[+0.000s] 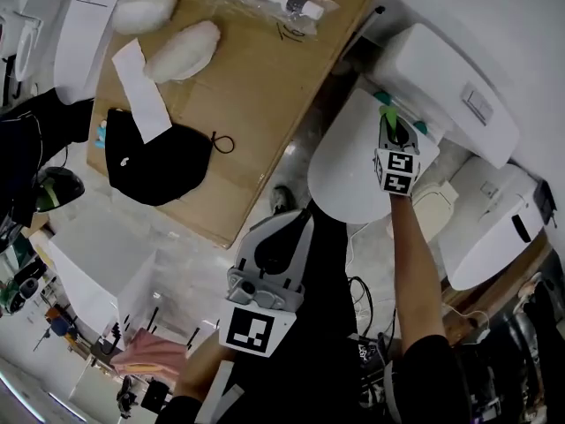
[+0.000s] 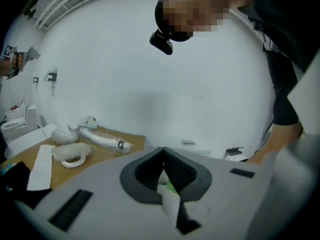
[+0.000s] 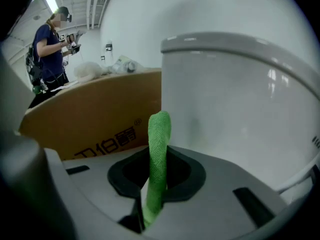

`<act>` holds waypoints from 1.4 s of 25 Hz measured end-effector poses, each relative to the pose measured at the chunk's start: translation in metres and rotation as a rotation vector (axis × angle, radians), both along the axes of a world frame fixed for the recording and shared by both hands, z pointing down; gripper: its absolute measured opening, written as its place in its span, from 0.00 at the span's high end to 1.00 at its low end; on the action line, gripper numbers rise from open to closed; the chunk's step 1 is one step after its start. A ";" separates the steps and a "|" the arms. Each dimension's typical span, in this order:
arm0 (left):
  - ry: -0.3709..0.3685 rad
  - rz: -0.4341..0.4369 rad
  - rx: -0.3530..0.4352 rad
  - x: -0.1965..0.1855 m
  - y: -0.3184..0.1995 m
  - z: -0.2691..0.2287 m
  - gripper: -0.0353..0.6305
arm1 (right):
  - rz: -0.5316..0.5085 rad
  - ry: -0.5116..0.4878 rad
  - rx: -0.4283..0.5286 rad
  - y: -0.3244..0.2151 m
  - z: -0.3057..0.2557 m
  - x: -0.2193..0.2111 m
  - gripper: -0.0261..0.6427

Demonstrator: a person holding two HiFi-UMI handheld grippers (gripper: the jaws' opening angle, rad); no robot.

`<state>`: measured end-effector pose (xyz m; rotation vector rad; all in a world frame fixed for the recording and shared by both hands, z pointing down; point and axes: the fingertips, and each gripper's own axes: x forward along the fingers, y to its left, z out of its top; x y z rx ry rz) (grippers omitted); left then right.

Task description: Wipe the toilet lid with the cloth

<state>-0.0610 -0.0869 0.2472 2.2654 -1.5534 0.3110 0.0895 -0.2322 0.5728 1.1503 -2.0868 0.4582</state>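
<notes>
The head view looks steeply down from above on the cardboard sheet (image 1: 256,87) and toilet lid (image 1: 349,170). The right gripper view sits close before the cistern (image 3: 240,99), cardboard at its left. The left gripper view, farther back, faces the wall (image 2: 150,84) across the same cardboard.

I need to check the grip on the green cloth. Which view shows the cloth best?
The right gripper view: the green cloth stands upright, pinched in the right claw. The head view shows only a green tip; the left gripper view, a fleck too small to identify.
</notes>
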 end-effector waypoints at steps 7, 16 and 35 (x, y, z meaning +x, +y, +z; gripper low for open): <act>0.008 -0.025 -0.012 -0.007 0.001 0.059 0.94 | 0.030 0.017 -0.117 0.005 0.089 -0.008 0.88; 0.038 -0.061 -0.026 -0.018 0.010 0.089 0.94 | 0.069 -0.075 -0.149 -0.013 0.117 -0.029 0.88; 0.056 -0.088 -0.028 -0.043 0.029 0.107 0.94 | -0.332 -0.053 -0.177 0.008 0.126 -0.095 0.88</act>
